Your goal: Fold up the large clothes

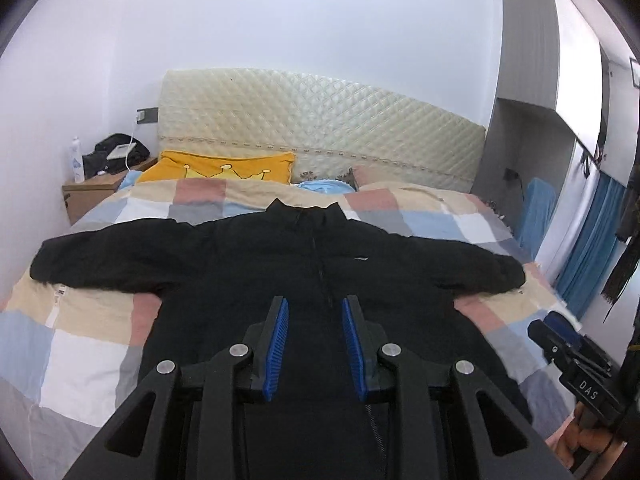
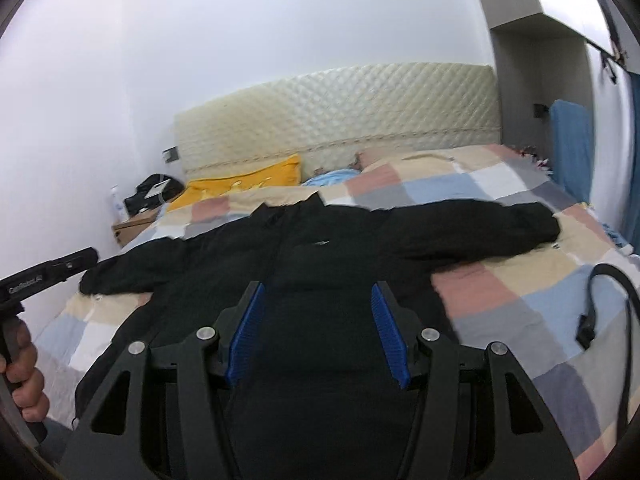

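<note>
Your left gripper [image 1: 314, 312] and right gripper [image 2: 318, 300] both hang with fingers spread, grasping nothing. Straight ahead of the ribbed blue pads [image 1: 279, 346] the black jacket [image 1: 280, 256] lies flat, matte and puffy, sleeves stretched sideways, on the bed's checkered quilt [image 1: 80, 344]. Beyond it stands a quilted cream headboard [image 1: 320, 120], then a plain white wall [image 1: 280, 12].
</note>
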A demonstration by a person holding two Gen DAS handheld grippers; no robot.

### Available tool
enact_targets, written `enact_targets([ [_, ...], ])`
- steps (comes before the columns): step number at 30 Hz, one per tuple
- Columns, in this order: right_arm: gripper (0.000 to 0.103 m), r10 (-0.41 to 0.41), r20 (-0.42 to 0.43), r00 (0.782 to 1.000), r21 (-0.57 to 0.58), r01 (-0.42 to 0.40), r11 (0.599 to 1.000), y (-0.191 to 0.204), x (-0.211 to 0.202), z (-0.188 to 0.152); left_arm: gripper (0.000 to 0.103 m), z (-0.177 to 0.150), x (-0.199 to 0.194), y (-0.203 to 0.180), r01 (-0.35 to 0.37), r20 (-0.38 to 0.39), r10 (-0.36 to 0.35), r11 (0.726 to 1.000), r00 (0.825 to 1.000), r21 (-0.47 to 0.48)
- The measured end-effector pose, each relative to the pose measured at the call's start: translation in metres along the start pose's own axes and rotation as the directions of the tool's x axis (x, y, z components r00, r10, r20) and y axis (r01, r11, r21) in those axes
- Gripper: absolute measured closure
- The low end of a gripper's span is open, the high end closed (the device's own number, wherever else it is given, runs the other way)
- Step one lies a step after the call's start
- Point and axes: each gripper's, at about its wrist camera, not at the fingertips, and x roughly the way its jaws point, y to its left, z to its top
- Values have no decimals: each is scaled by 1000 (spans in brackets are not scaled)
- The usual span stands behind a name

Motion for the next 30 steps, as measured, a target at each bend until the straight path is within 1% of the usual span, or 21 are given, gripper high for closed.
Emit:
enact_targets([
  [2, 47, 4, -17, 1000, 2, -4, 1000, 0, 5, -5, 75, -8, 4, 0, -34, 4, 34, 999, 999, 17],
  [3, 47, -1, -20, 1000, -1, 1, 1000, -2, 5, -7, 75, -11, 4, 2, -40, 6, 40, 999, 999, 16],
  [5, 47, -25, -32, 999, -16, 25, 1000, -4, 9, -9, 75, -17, 11, 6, -35, -15, 36, 999, 999, 7],
  [7, 47, -33, -52, 998, 0, 33, 999, -11, 15, -8, 75, -23, 18, 8, -27, -41, 27, 1000, 999, 4],
  [9, 47, -53, -80, 995, 25, 55, 998, -24, 22, -4, 75, -27, 22, 8, -33, -53, 34, 999, 998, 16],
  [10, 47, -61, -94, 994, 41, 65, 997, -32, 26, 0, 75, -29, 23, 8, -43, -54, 45, 999, 998, 27],
  [11, 47, -86, -117, 989, 60, 93, 994, -44, 32, 7, 75, -29, 23, 7, -49, -52, 51, 998, 997, 34],
  [12, 47, -98, -123, 987, 70, 107, 992, -51, 34, 10, 75, -29, 24, 6, -51, -46, 53, 998, 998, 41],
  [14, 47, -114, -139, 984, 114, 130, 985, -77, 41, 23, 75, -28, 23, 5, -66, -28, 67, 997, 997, 49],
  [16, 47, -127, -139, 982, 128, 145, 981, -95, 46, 34, 75, -28, 24, 6, -71, -23, 72, 996, 997, 50],
  [17, 47, -147, -136, 980, 134, 165, 977, -111, 52, 41, 75, -29, 25, 7, -68, -25, 69, 996, 997, 49],
  [18, 47, -157, -135, 978, 134, 175, 975, -118, 56, 45, 75, -30, 25, 7, -66, -29, 68, 997, 997, 50],
  [20, 47, -166, -138, 976, 134, 185, 974, -141, 71, 55, 75, -33, 28, 7, -54, -40, 56, 997, 998, 53],
  [22, 47, -172, -147, 974, 161, 195, 967, -167, 89, 63, 75, -36, 35, 7, -37, -63, 40, 998, 997, 51],
  [23, 47, -155, -153, 976, 216, 186, 959, -189, 102, 66, 75, -37, 38, 6, -30, -72, 33, 998, 997, 49],
  [24, 47, -145, -156, 977, 253, 181, 950, -200, 109, 67, 75, -37, 40, 5, -27, -75, 30, 999, 997, 47],
  [25, 47, -141, -162, 977, 320, 187, 929, -224, 122, 67, 75, -37, 43, 5, -26, -78, 29, 999, 997, 45],
  [27, 47, -145, -172, 974, 394, 203, 897, -257, 142, 67, 75, -38, 51, 5, -31, -86, 34, 999, 996, 41],
  [28, 47, -148, -185, 971, 429, 216, 877, -280, 157, 67, 75, -38, 56, 6, -35, -90, 39, 999, 995, 41],
  [30, 47, -166, -200, 966, 485, 245, 839, -314, 177, 66, 75, -37, 70, 8, -72, -99, 76, 996, 992, 49],
])
